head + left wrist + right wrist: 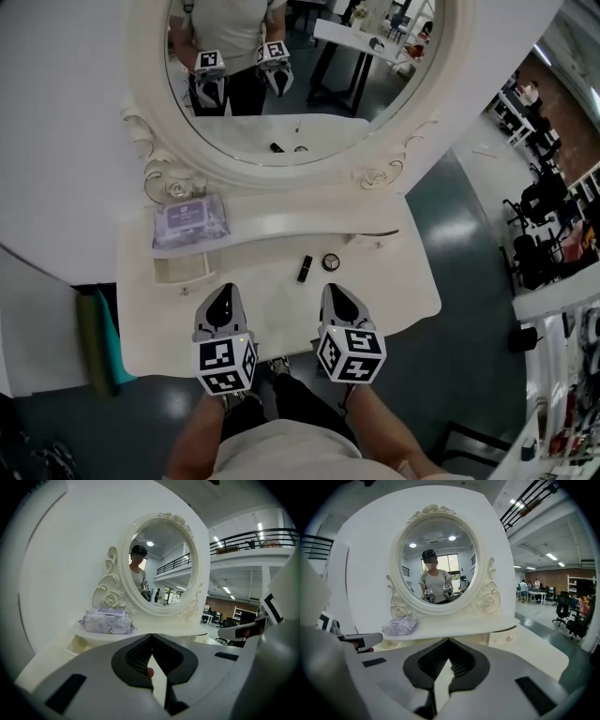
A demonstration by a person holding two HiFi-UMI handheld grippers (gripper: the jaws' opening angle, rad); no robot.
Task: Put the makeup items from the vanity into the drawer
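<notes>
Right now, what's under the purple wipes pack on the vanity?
The wipes pack lies on the raised shelf; below it an open drawer shows nothing inside. Its back is hidden under the shelf.

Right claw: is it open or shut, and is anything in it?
Shut and empty: in the right gripper view the right claw has its tips touching, with nothing between them.

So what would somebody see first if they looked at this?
Probably the big oval mirror in its curly cream frame, at the back of the white vanity. Then the purple pack on the shelf below it at the left. A black lipstick and a round compact lie side by side on the tabletop, just beyond the left tool and right tool, both shut.
</notes>
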